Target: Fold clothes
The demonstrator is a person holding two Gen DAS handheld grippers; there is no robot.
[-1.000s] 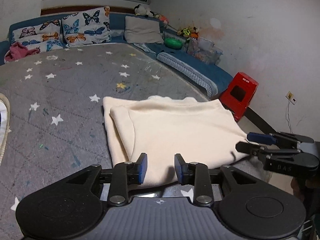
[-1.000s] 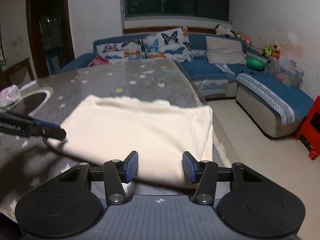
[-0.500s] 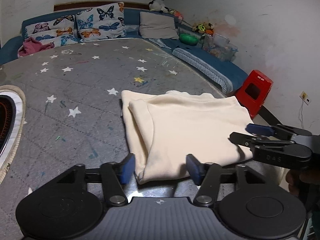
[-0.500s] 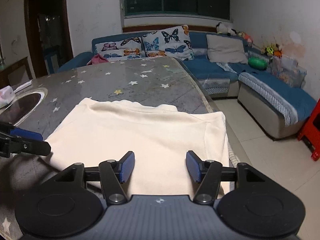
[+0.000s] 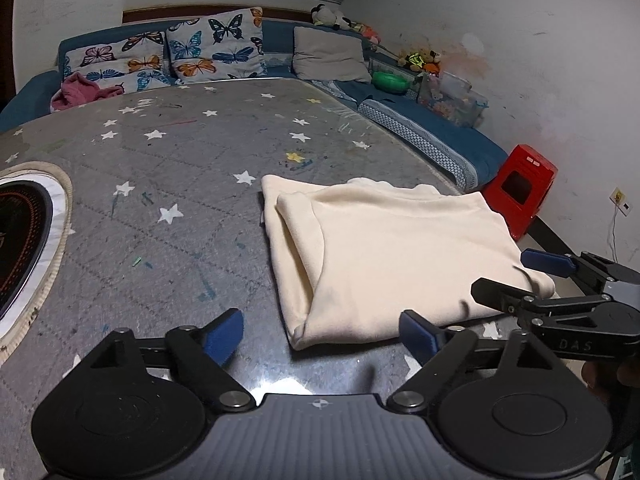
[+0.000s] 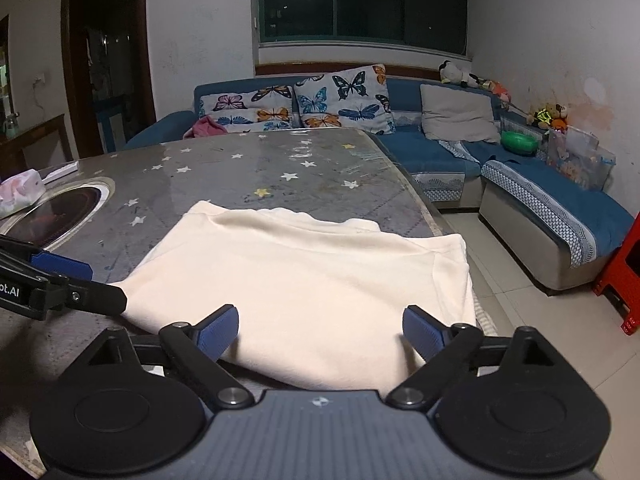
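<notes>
While both sets of jaws have just been opening, the left gripper [image 5: 322, 334] stands wide before the near corner of the folded cream fleece garment [image 5: 394, 258], pads clear of it. Beside it, the right gripper [image 6: 320, 330] gapes wide over the garment's near edge, not pressing. Beyond, the garment lies flat on the grey star-patterned counter [image 5: 168, 168], near its right edge.

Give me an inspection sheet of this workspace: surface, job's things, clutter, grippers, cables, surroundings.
Surface: grey star-print table, inset cooktop at its left.
Job's things: cream garment folded flat near the table's right edge.
Clutter: tissue pack beyond the cooktop.
Grippers: left gripper and right gripper open, jaws just opened, cloth lying released.
Cables: wall socket cord.
Surroundings: blue sofa, butterfly cushions, red stool.
</notes>
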